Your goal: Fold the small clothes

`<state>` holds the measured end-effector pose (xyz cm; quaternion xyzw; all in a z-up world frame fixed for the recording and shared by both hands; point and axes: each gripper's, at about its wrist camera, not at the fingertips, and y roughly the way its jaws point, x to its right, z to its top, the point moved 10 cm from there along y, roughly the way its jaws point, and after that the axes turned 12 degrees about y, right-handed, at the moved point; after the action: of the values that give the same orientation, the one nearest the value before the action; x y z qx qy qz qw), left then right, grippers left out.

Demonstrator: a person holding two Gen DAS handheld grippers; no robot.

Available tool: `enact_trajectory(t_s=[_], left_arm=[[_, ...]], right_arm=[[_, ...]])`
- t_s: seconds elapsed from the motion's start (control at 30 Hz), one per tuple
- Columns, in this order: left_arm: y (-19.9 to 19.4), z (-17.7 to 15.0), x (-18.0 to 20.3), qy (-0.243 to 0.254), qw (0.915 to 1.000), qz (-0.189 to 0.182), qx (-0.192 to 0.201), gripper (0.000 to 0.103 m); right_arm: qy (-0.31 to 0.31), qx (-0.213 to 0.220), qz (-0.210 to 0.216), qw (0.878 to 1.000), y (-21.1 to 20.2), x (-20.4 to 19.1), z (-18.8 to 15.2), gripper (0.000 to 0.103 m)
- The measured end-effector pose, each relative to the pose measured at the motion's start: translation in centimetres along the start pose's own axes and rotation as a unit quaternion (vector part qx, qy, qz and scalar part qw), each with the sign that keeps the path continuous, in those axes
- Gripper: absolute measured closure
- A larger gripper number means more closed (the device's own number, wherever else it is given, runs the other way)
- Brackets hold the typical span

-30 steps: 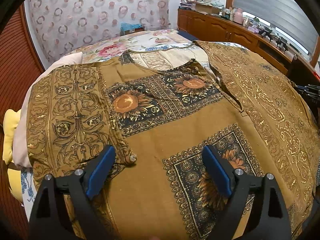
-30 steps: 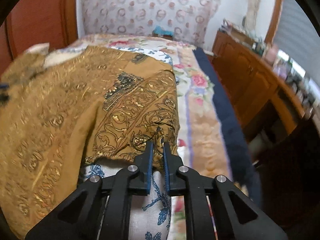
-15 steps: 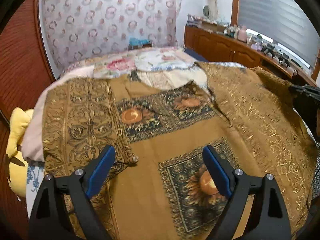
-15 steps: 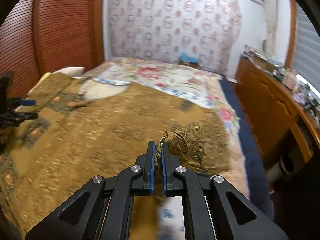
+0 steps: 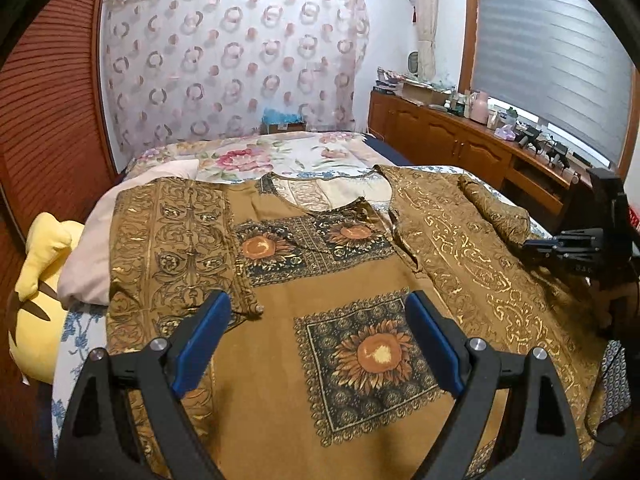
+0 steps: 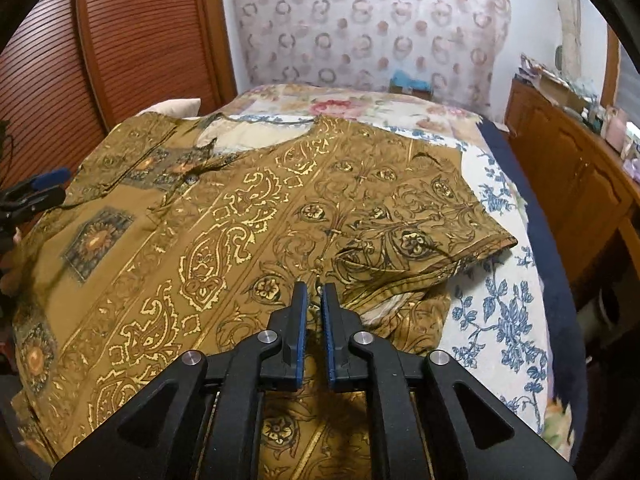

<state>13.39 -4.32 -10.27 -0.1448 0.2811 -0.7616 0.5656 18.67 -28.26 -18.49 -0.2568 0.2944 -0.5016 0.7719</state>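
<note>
Bed (image 5: 304, 156): floral sheet, running away from me toward the curtained wall.

Shirt (image 5: 320, 280): brown, gold-printed with sunflower panels, spread flat over the bed and filling most of both views. Its long axis runs from my grippers toward the far wall; the neckline (image 5: 320, 196) points away from me, the hem lies nearest me. Its left sleeve (image 5: 172, 240) lies flat in the left wrist view.

Right sleeve (image 6: 420, 236): already turned inward onto the body of the shirt, its folded edge just ahead and to the right of my right gripper. Its own axis runs crosswise to the shirt.

Left gripper (image 5: 318, 336): jaws standing wide and empty, hovering over the lower sunflower panel; nothing lies between the pads. It is the nearer one to the left sleeve, which sits ahead and to its left.

Right gripper (image 6: 315, 300): jaws nearly together but parting; only a sliver of gap shows, with cloth below rather than pinched between the pads. I judge it is letting go of the folded sleeve.

Next move, as I judge it: the left sleeve wants folding inward to match.
</note>
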Motion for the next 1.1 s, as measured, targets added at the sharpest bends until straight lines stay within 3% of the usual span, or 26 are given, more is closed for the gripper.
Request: enact_trajectory(t_s=[0.1,0.4,0.8,1.1], left_arm=[[-0.2,-0.2,0.2,0.002,1.0000,0.002,0.001,0.013],[-0.9,-0.3,0.9,0.011,0.9999,0.003,0.008,0.013],[-1.6,0.3,1.6,0.016,0.9997,0.004,0.016,0.013],[-1.7,0.3,1.6,0.017,0.9998,0.003,0.013,0.013]], right_arm=[[0.004,0.002,0.004,1.000,-0.4,-0.1,0.0,0.090],[0.016,0.038,-0.004,0.999,-3.2,0.9,1.7,0.063],[0.073,0.015,-0.059,0.995,-1.3,8.5,3.2,0.062],[0.134,-0.022,-0.030,0.990,1.5,10.6,3.2,0.061]])
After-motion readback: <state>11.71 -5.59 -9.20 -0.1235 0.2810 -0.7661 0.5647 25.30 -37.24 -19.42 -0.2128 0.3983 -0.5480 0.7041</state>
